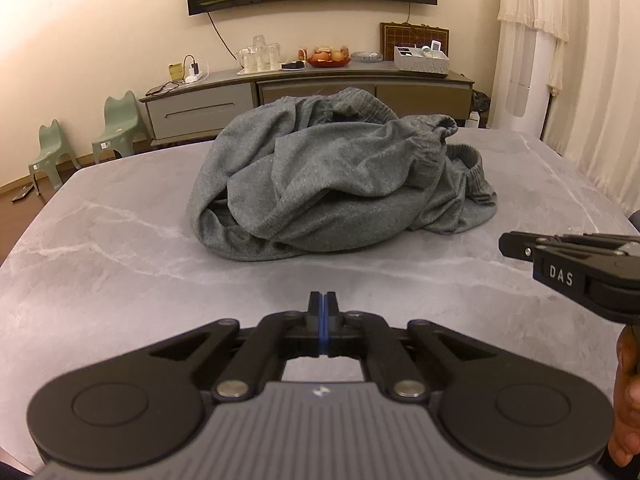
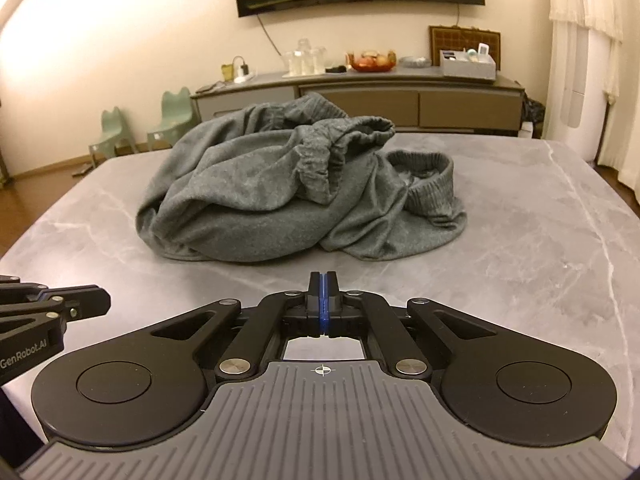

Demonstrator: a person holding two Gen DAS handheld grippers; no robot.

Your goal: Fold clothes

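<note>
A grey knit garment [image 1: 332, 184] lies crumpled in a heap on the grey marble table [image 1: 100, 248]; ribbed cuffs or a waistband show at its right side. It also shows in the right wrist view [image 2: 288, 196]. My left gripper [image 1: 322, 300] is shut and empty, hovering over the table short of the heap. My right gripper [image 2: 322, 280] is shut and empty, also short of the heap. The right gripper shows from the side in the left wrist view [image 1: 508, 245], to the right of the left one.
Beyond the table's far edge stands a long sideboard [image 1: 304, 92] with glasses, a fruit bowl and a box. Two small green chairs [image 1: 116, 128] stand on the floor at far left. Curtains [image 1: 532, 40] hang at right.
</note>
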